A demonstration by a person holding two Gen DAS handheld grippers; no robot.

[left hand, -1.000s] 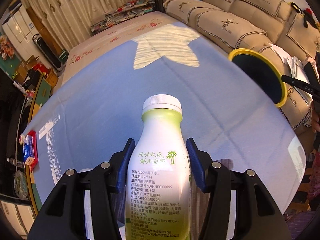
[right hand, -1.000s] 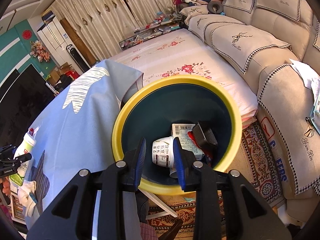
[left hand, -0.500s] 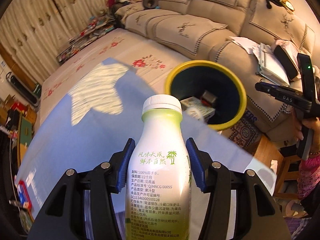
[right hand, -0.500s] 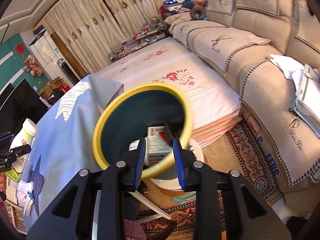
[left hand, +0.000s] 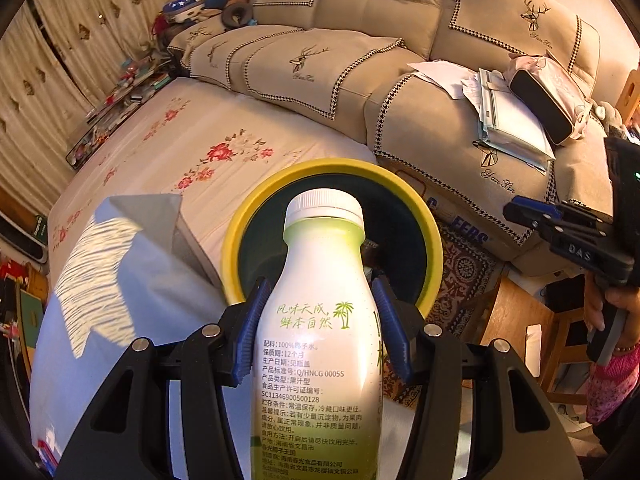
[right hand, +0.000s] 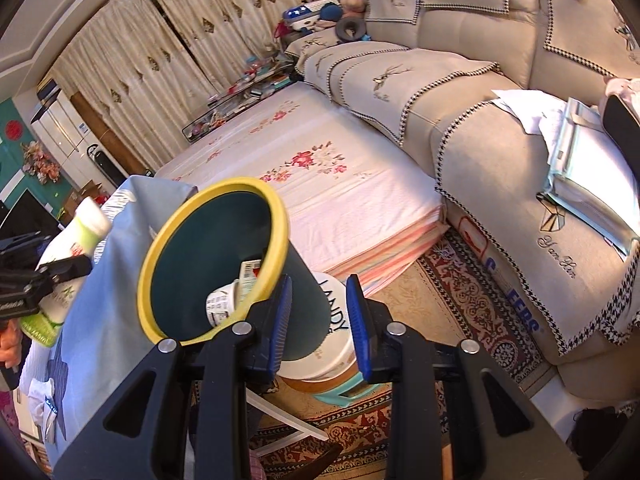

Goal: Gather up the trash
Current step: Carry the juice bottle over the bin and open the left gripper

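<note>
Left wrist view: my left gripper (left hand: 320,332) clamps the coconut-water bottle (left hand: 320,344) by its shoulders, cap forward, directly in front of the yellow-rimmed bin (left hand: 428,220). Step in hand, as I judge it: carrying the bottle to the bin. Next, centre the cap over the mouth, then release. My right gripper (right hand: 318,318) stands partly apart, empty, beside the bin wall. Inside the bin lie a white cup (right hand: 220,304) and a printed carton (right hand: 250,272).

The left hand-held gripper (left hand: 324,332) points steeply downward, its blue pads pressed against a bottle (left hand: 320,340). The right hand-held gripper (right hand: 318,312) angles downward, jaws parted, gripping nothing.
</note>
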